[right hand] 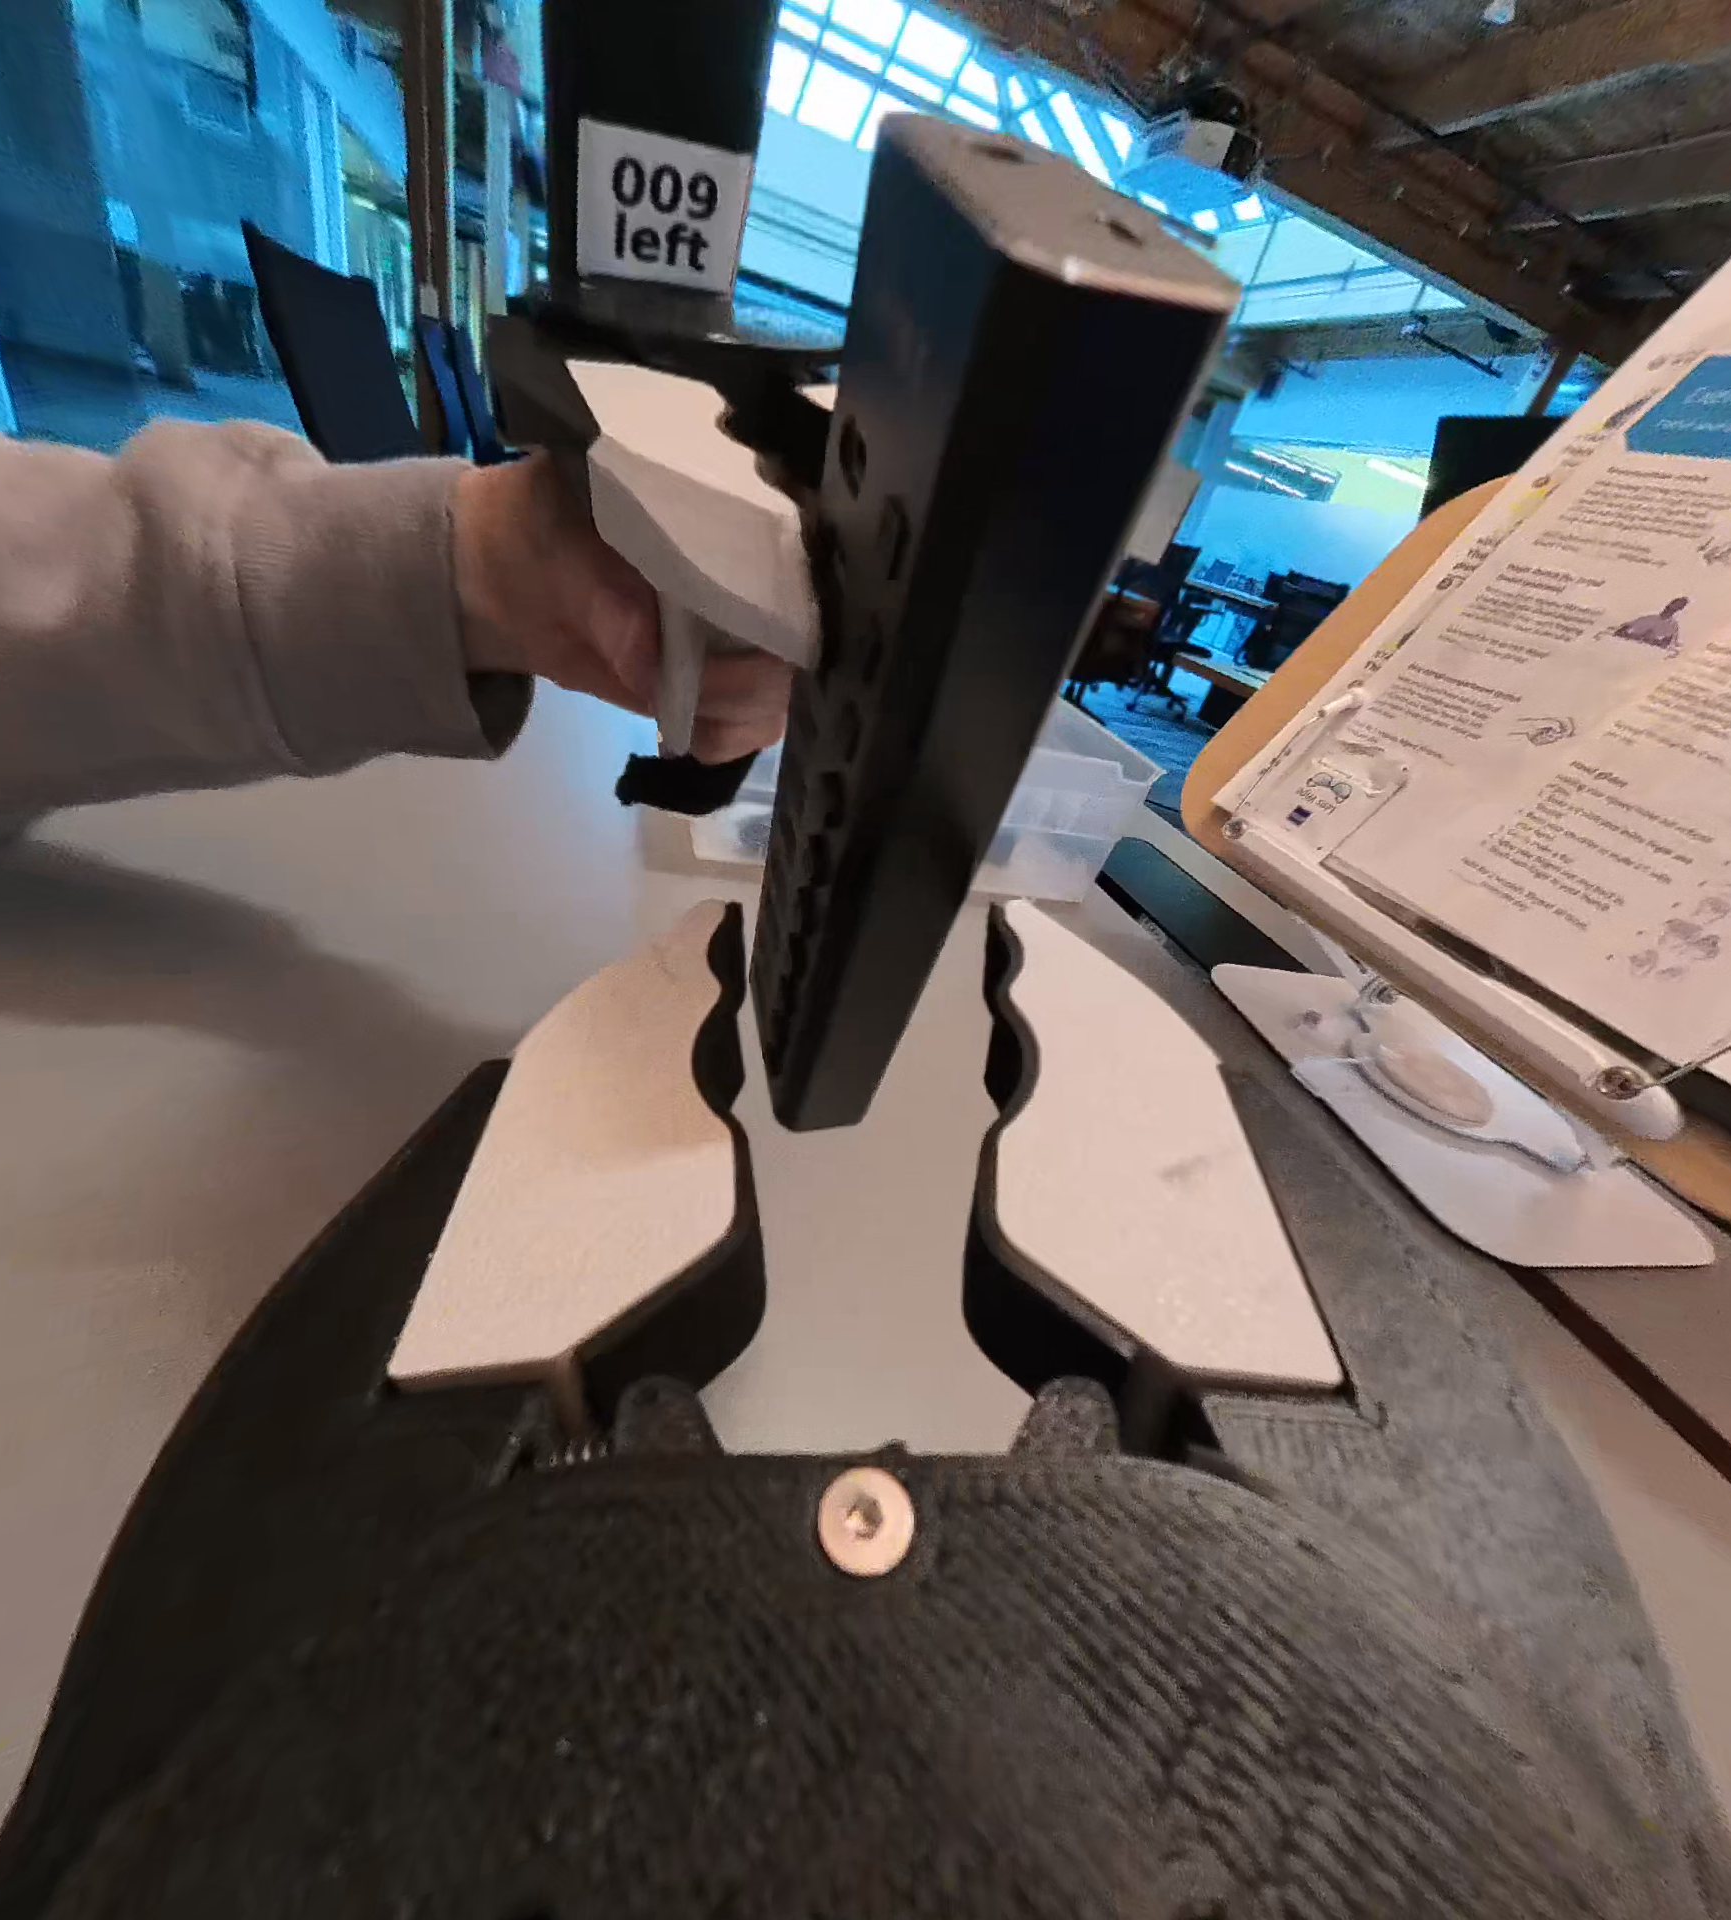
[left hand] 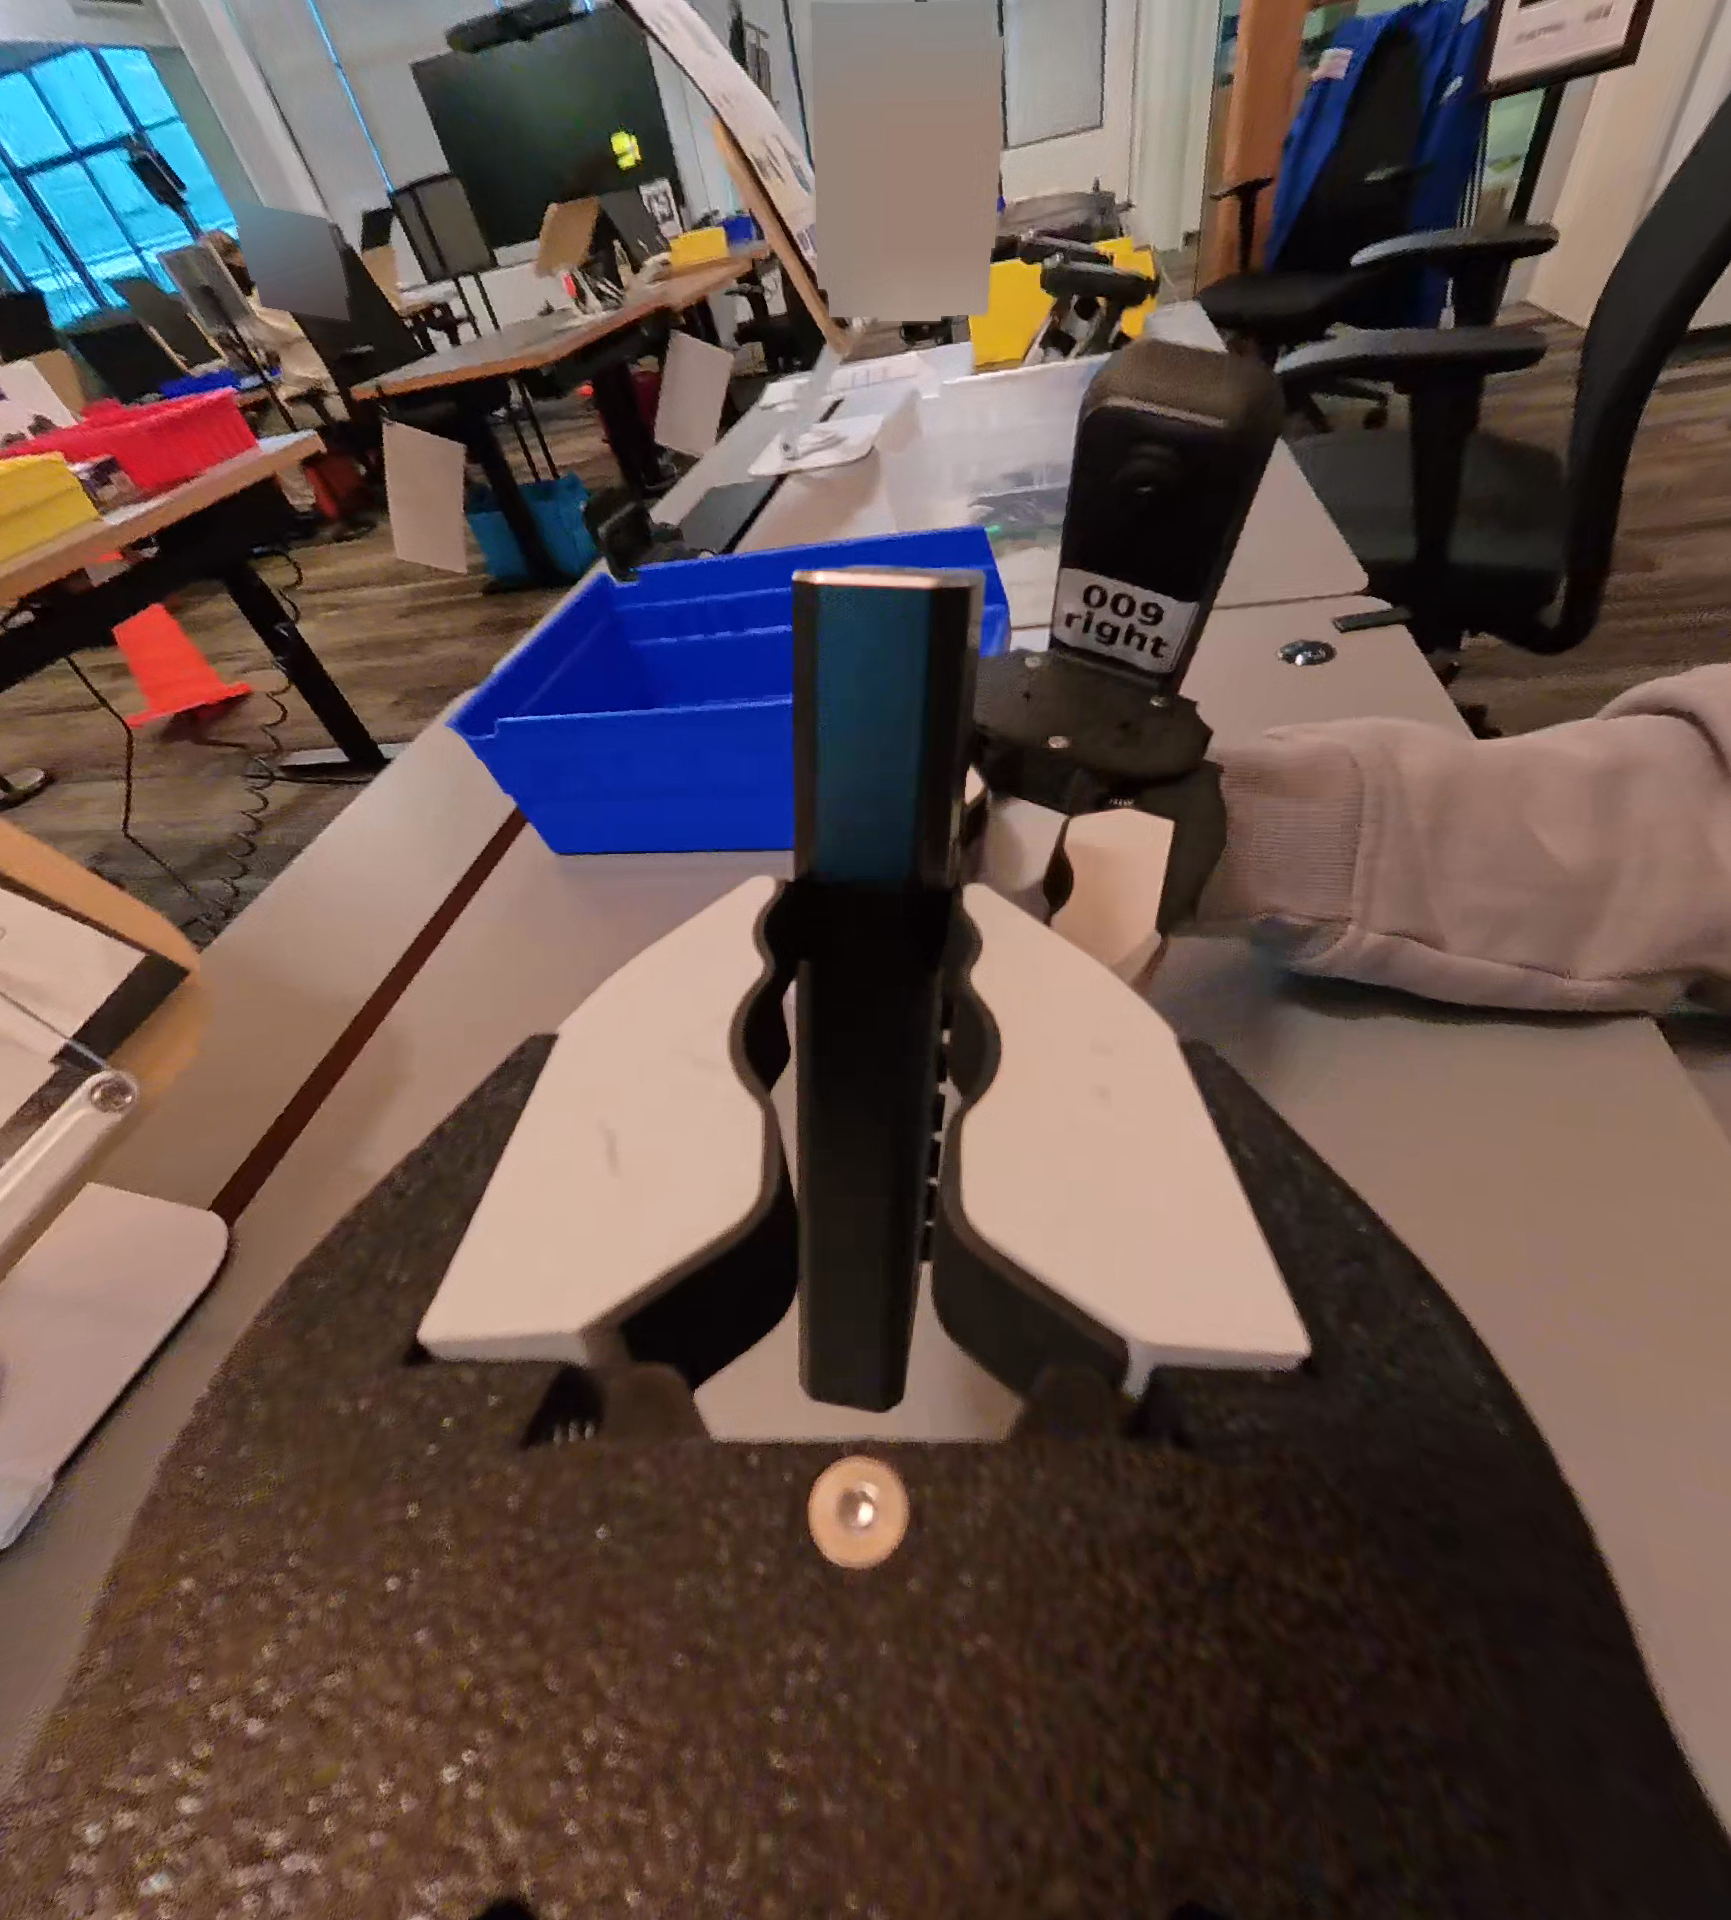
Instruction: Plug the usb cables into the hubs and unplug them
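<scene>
My left gripper [left hand: 871, 914] is shut on a long black USB hub [left hand: 876, 748], which lies along the fingers and sticks out past the tips. In the right wrist view the hub [right hand: 996, 582] stands tilted above the table, its row of ports facing left, gripped at mid-length by the left gripper [right hand: 799, 561]. My right gripper [right hand: 861, 925] is open, with the hub's lower end between its spread fingers and not touching them. The right gripper [left hand: 1100, 883] shows in the left wrist view just behind and right of the hub. No USB cable is visible.
An empty blue bin [left hand: 653, 727] sits on the grey table [left hand: 1463, 1195] beyond the hub. A tilted document stand [right hand: 1567, 675] is on one side. A clear plastic container [right hand: 1069, 800] lies behind the hub. A black office chair [left hand: 1463, 499] stands past the table.
</scene>
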### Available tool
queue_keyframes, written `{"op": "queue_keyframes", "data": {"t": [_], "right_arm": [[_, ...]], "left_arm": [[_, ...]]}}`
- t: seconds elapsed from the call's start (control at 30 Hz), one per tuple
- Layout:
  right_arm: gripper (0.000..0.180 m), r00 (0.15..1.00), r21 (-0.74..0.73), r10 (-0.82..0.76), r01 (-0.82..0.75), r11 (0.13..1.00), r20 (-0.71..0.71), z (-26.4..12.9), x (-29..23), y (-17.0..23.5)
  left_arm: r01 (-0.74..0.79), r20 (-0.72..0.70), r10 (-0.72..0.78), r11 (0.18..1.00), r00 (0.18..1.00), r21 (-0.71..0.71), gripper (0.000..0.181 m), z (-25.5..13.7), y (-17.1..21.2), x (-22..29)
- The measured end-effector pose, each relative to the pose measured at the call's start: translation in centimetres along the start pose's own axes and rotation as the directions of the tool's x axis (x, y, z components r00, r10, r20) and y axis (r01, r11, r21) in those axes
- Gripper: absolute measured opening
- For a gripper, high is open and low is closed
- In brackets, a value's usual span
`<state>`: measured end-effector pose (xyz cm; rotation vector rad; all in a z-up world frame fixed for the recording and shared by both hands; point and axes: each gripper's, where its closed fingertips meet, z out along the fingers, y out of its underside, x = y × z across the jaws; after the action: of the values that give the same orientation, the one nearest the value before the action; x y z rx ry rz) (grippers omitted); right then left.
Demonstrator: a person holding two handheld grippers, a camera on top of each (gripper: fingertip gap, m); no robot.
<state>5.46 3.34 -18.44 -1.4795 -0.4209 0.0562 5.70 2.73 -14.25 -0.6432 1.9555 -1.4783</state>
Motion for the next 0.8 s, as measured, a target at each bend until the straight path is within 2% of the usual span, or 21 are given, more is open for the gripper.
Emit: {"op": "queue_keyframes", "data": {"t": [0.17, 0.3, 0.4, 0.47, 0.53, 0.6, 0.67, 0.7, 0.77, 0.8], "right_arm": [[0.036, 0.999, -0.056, -0.033, 0.033, 0.998, -0.012, 1.5, -0.6, 1.0], [0.034, 0.997, -0.079, -0.024, 0.019, 0.997, -0.068, 1.4, 0.4, 0.8], [0.032, 0.97, -0.113, -0.052, 0.025, 0.993, -0.238, 1.1, 2.6, 0.8], [0.031, 0.925, -0.174, -0.12, 0.06, 0.983, -0.36, 0.7, 4.0, 1.1], [0.03, 0.884, -0.223, -0.192, 0.103, 0.969, -0.426, 0.6, 4.5, 1.2], [0.03, 0.835, -0.296, -0.278, 0.146, 0.944, -0.475, 0.7, 4.8, 1.4], [0.03, 0.793, -0.35, -0.342, 0.174, 0.921, -0.505, 1.0, 4.8, 1.4], [0.029, 0.774, -0.363, -0.358, 0.178, 0.914, -0.522, 1.0, 4.8, 1.4], [0.03, 0.759, -0.391, -0.392, 0.197, 0.899, -0.519, 1.3, 4.6, 1.4], [0.031, 0.775, -0.38, -0.379, 0.195, 0.904, -0.506, 1.5, 4.3, 1.6]], "left_arm": [[0.072, -0.055, -0.067, 0.994, 0.996, 0.085, 0.027, -0.1, -0.4, 0.5], [0.054, -0.012, -0.053, 0.993, 0.999, 0.101, 0.029, -0.1, -0.6, 0.1], [0.014, 0.144, -0.026, 0.996, 0.989, 0.086, 0.032, -0.3, -1.0, -1.5], [0.023, 0.271, -0.051, 0.994, 0.961, 0.106, 0.051, -0.6, -1.8, -2.8], [0.057, 0.302, -0.092, 0.991, 0.949, 0.122, 0.065, -0.2, -2.5, -2.7], [0.109, 0.377, -0.129, 0.991, 0.917, 0.074, 0.08, 0.6, -2.2, -3.3], [0.186, 0.466, -0.187, 0.981, 0.865, 0.048, 0.093, 1.2, -1.6, -4.1], [0.229, 0.535, -0.226, 0.972, 0.814, 0.062, 0.096, 1.1, -1.3, -4.8], [0.261, 0.618, -0.265, 0.96, 0.74, 0.099, 0.074, 0.7, -1.2, -5.6], [0.25, 0.622, -0.258, 0.963, 0.74, 0.103, 0.073, 0.7, -1.2, -5.7]]}}
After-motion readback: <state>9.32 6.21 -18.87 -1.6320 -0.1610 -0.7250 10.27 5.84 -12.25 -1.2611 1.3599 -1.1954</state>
